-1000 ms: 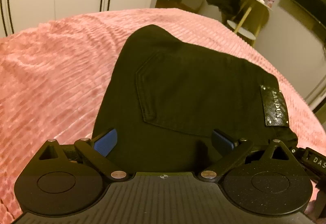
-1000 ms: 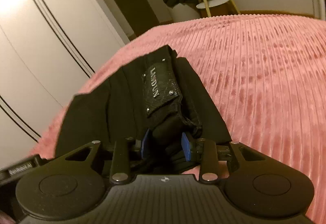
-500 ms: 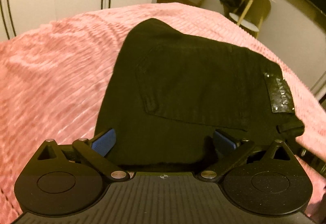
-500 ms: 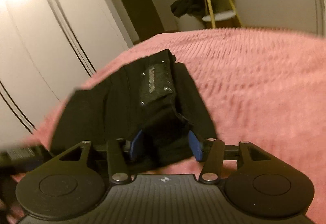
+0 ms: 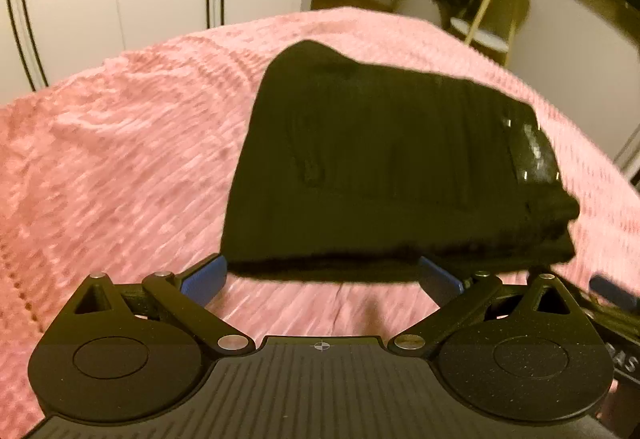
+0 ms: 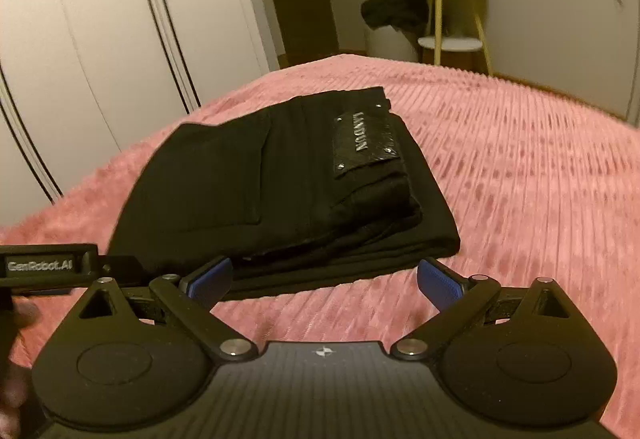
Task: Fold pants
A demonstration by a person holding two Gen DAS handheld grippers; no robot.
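Observation:
The black pants (image 5: pixel 384 167) lie folded in a compact stack on the pink bedspread (image 5: pixel 120 143), with a shiny brand patch (image 6: pixel 364 143) on top. They also show in the right wrist view (image 6: pixel 256 191). My left gripper (image 5: pixel 320 277) is open and empty, just short of the stack's near edge. My right gripper (image 6: pixel 326 279) is open and empty, just short of the stack's near right corner. The left gripper's body (image 6: pixel 48 265) shows at the left edge of the right wrist view.
The pink ribbed bedspread (image 6: pixel 520 179) covers the bed all around the stack. White wardrobe doors (image 6: pixel 80 39) stand on the left. A yellow side table (image 6: pixel 452 11) with dark clothes draped on it stands beyond the bed by the wall.
My right gripper has opened and let go of the pants' waistband edge. Both grippers have pulled back from the stack, which now lies free on the bed.

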